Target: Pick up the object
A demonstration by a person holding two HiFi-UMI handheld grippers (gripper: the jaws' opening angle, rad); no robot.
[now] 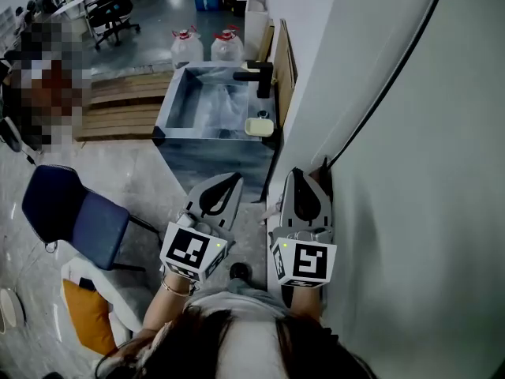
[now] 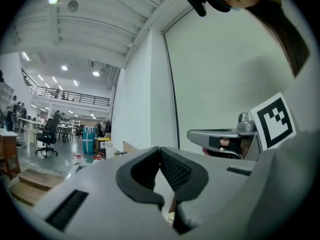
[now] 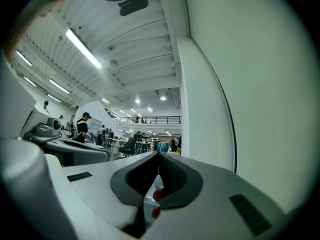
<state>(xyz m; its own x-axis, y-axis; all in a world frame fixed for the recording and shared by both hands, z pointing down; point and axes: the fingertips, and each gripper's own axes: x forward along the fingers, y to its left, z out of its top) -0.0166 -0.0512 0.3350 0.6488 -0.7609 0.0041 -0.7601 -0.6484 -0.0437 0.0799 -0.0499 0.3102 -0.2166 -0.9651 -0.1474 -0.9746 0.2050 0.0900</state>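
A pale yellow block [image 1: 259,126] lies on the front right rim of a grey sink unit [image 1: 211,144], below a black tap [image 1: 256,76]. My left gripper [image 1: 235,177] and right gripper [image 1: 297,171] are held side by side, well short of the sink and pointing toward it. Both are shut with nothing between the pads. In the left gripper view the jaws [image 2: 159,149] meet at the tips, and the right gripper [image 2: 225,136] shows beside them. In the right gripper view the jaws [image 3: 159,154] also meet at the tips.
A white wall [image 1: 410,172] with a black cable runs close along the right. A blue chair [image 1: 75,212] and a seat with an orange cushion [image 1: 87,314] stand at the left. Two water jugs [image 1: 207,47] and wooden pallets [image 1: 118,105] lie beyond the sink.
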